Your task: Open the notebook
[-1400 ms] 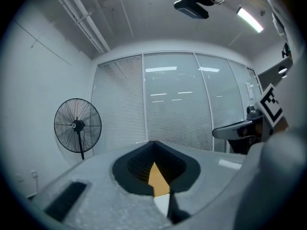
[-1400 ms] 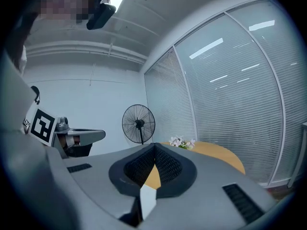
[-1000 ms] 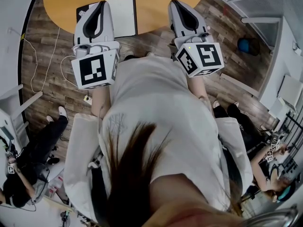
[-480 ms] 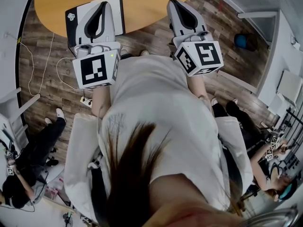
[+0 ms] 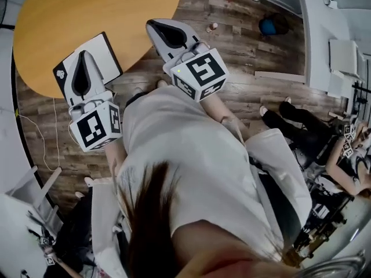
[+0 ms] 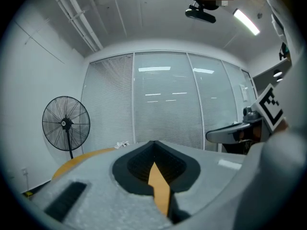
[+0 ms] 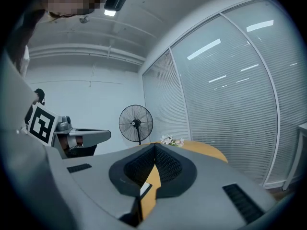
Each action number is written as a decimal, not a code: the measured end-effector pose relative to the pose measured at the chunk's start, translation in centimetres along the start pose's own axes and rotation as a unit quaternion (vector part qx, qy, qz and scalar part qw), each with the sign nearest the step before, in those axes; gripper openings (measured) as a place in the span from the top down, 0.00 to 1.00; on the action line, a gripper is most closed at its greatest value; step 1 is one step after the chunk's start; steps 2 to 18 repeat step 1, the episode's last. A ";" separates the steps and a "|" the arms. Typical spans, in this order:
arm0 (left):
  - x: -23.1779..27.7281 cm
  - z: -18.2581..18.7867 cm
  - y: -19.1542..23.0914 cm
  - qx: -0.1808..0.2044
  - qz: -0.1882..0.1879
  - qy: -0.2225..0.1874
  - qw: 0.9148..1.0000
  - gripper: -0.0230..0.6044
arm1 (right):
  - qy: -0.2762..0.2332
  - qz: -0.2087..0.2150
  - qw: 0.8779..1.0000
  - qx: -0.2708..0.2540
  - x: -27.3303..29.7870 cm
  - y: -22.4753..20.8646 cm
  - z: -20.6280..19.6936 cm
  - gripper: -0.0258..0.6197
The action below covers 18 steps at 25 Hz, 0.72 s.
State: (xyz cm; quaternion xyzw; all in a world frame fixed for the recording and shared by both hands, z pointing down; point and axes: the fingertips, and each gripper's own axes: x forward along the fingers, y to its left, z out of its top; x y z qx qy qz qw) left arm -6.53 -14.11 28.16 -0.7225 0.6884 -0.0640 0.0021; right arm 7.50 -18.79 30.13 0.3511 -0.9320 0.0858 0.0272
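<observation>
The notebook lies closed on the round orange table, white cover up, with a black edge toward me. My left gripper is held level over the notebook's near part and hides its middle; the jaws are shut with nothing in them. In the left gripper view that gripper shows only orange tabletop through the slit under its tip. My right gripper hovers over the table's near edge, right of the notebook, shut and empty. Below the right gripper's tip a white corner of the notebook shows.
A standing fan is beyond the table, before glass walls with blinds. A small pale bundle lies at the table's far side. People sit on the wooden floor at right and lower left. A cable trails on the floor.
The head view has swung, so table and notebook now sit further left. Both grippers shifted left in the picture, the left one lower, now over the notebook. Both stay shut.
</observation>
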 end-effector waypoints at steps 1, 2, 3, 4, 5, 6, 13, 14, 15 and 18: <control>0.1 0.1 -0.4 0.001 0.002 0.001 1.000 0.94 | -0.001 0.004 1.000 0.001 -0.2 -0.2 0.1 0.96; 0.1 0.1 -0.4 0.001 0.002 0.001 1.000 0.94 | -0.001 0.004 1.000 0.001 -0.2 -0.2 0.1 0.96; 0.1 0.1 -0.4 0.001 0.002 0.001 1.000 0.94 | -0.001 0.004 1.000 0.001 -0.2 -0.2 0.1 0.96; 0.1 0.1 -0.4 0.001 0.002 0.001 1.000 0.94 | -0.001 0.004 1.000 0.001 -0.2 -0.2 0.1 0.96; 0.1 0.1 -0.4 0.001 0.002 0.001 1.000 0.94 | -0.001 0.004 1.000 0.001 -0.2 -0.2 0.1 0.96; 0.1 0.1 -0.4 0.001 0.002 0.001 1.000 0.94 | -0.001 0.004 1.000 0.001 -0.2 -0.2 0.1 0.96; 0.1 0.1 -0.4 0.001 0.002 0.001 1.000 0.94 | -0.001 0.004 1.000 0.001 -0.2 -0.2 0.1 0.96; 0.1 0.1 -0.4 0.001 0.002 0.001 1.000 0.94 | -0.001 0.004 1.000 0.001 -0.2 -0.2 0.1 0.96; 0.1 0.1 -0.4 0.001 0.002 0.001 1.000 0.94 | -0.001 0.004 1.000 0.001 -0.2 -0.2 0.1 0.96; 0.1 0.1 -0.4 0.001 0.002 0.001 1.000 0.94 | -0.001 0.004 1.000 0.001 -0.2 -0.2 0.1 0.96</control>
